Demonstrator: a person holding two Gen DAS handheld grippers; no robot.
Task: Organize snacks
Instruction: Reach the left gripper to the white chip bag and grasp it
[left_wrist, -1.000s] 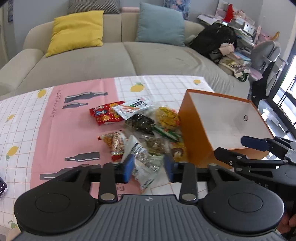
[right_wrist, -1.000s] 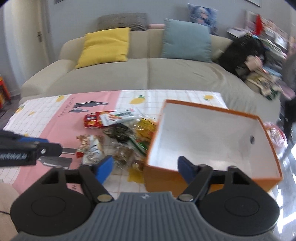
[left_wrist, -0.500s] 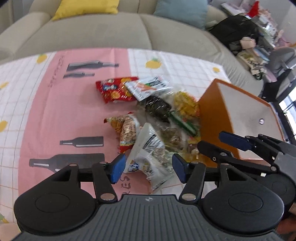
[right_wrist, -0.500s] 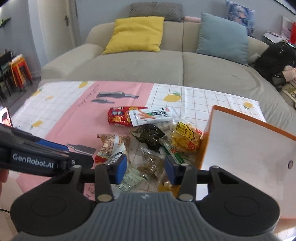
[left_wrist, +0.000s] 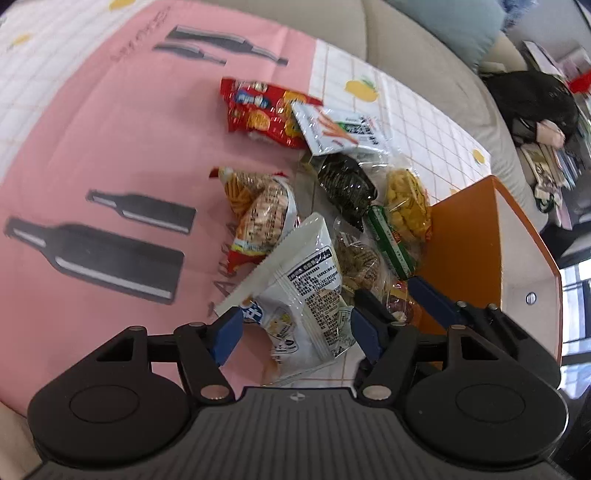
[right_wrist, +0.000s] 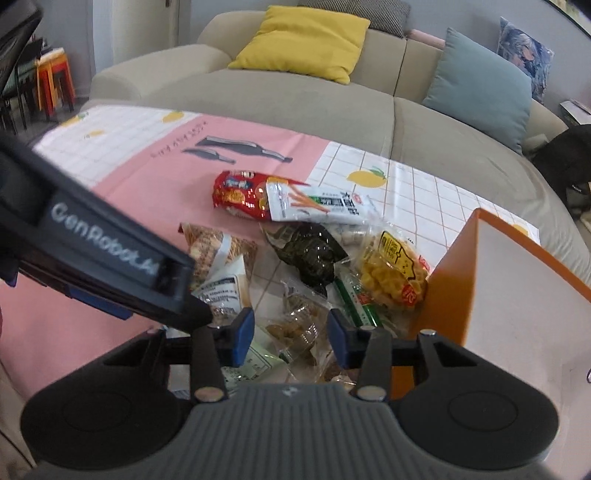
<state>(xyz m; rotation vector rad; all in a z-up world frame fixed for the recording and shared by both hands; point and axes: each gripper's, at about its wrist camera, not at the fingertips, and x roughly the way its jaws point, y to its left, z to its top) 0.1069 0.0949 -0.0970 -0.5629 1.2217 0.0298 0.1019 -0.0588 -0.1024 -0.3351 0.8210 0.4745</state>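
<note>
Two tongs over snack pile. Left tongs (left_wrist: 291, 334) opening, white crinkly plastic packet (left_wrist: 303, 295) between pads, untouched. Right tongs (right_wrist: 290, 334) spread, clear nut bag (right_wrist: 299, 325) between.

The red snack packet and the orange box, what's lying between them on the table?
In the right wrist view, between the red snack packet and the orange box lie a white carrot-print packet, a dark packet and a yellow puffs bag.

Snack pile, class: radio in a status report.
Left gripper opening over white packet, nothing gripped. Right gripper open above clear packet. Orange box beside pile.
</note>
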